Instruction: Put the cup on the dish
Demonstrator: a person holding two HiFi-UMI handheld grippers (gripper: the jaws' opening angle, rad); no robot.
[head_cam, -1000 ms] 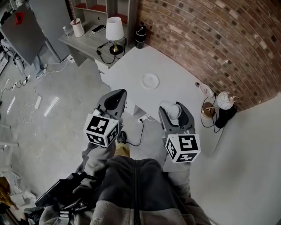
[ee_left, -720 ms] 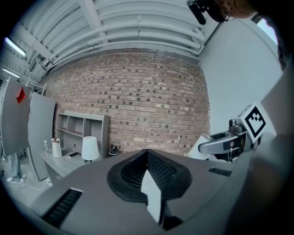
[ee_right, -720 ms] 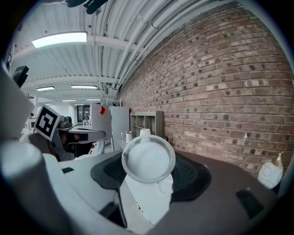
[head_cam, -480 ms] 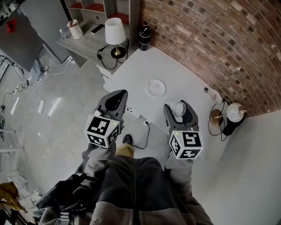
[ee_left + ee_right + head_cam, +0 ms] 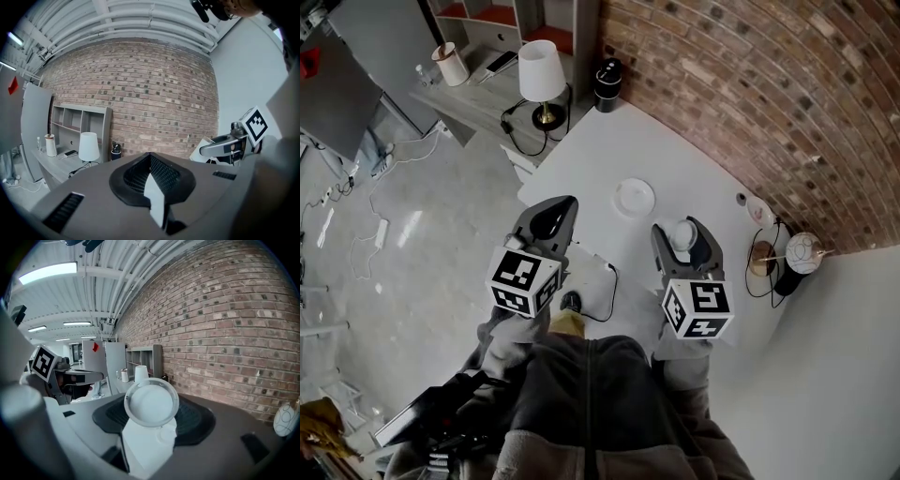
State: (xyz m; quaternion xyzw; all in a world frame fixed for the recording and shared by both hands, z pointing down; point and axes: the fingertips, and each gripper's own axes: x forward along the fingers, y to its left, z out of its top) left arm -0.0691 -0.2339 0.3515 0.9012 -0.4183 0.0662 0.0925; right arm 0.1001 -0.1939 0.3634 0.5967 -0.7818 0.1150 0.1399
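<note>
The right gripper (image 5: 683,230) is clamping the white cup (image 5: 151,403) between its jaws, above the table's (image 5: 600,150) near edge. The dish (image 5: 635,197) is lying just beyond it, mid-table. A black canister (image 5: 607,82) is occupying the far corner. The left gripper (image 5: 549,217), jaws together and empty, is pointing forward alongside.

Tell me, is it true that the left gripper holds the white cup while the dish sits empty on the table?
Wrong side: the right gripper holds the white cup, as the right gripper view shows. The left gripper is shut with nothing in it. The dish does sit empty on the table.
</note>
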